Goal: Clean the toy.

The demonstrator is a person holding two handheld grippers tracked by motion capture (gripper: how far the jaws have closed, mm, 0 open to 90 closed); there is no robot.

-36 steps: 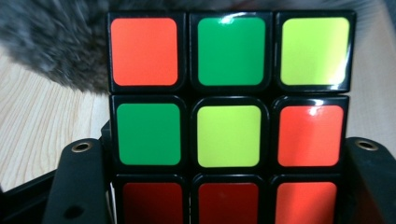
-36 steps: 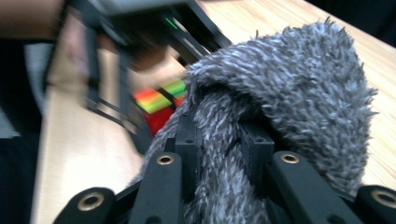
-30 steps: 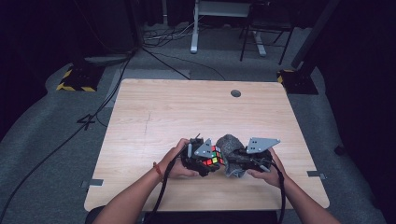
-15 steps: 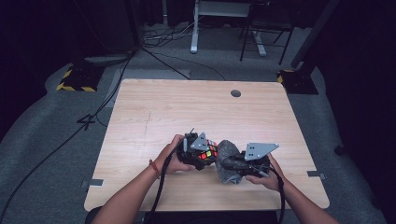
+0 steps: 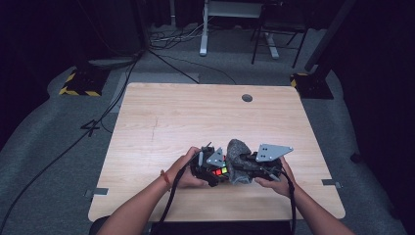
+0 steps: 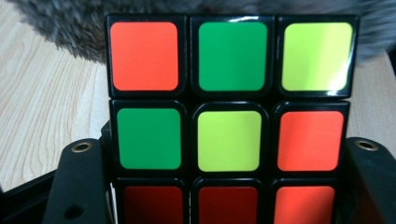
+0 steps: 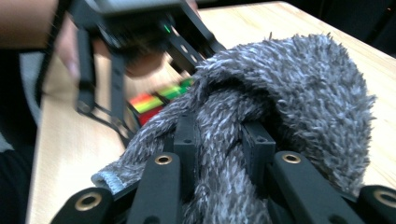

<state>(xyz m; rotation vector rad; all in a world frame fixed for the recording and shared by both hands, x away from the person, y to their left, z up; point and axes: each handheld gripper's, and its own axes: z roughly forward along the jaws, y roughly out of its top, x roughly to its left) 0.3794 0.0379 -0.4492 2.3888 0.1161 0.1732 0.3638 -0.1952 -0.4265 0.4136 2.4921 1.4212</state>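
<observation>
Dark floor and trailing cables surround a pale wooden table (image 5: 161, 117), and all the action is gathered at its near edge. A puzzle cube (image 6: 231, 121) is pinched by the left gripper (image 5: 211, 169), the two black jaws seen pressed against its lower sides in the left gripper view, so that one coloured face is turned squarely toward the cloth. A grey fluffy cloth (image 7: 289, 98) is clamped by the right gripper (image 5: 247, 169); in the right gripper view a bunched fold is squeezed between the closed-in jaws, with the rest left to billow forward as a soft pad. The cube is held just above the tabletop, between the two hands, and the cloth is brought right up against it. Contact appears to be made, though the blur in the right gripper view leaves this uncertain. Wiping of the cube is judged to be the step in hand: the cube is braced so the cloth can be rubbed across it.
</observation>
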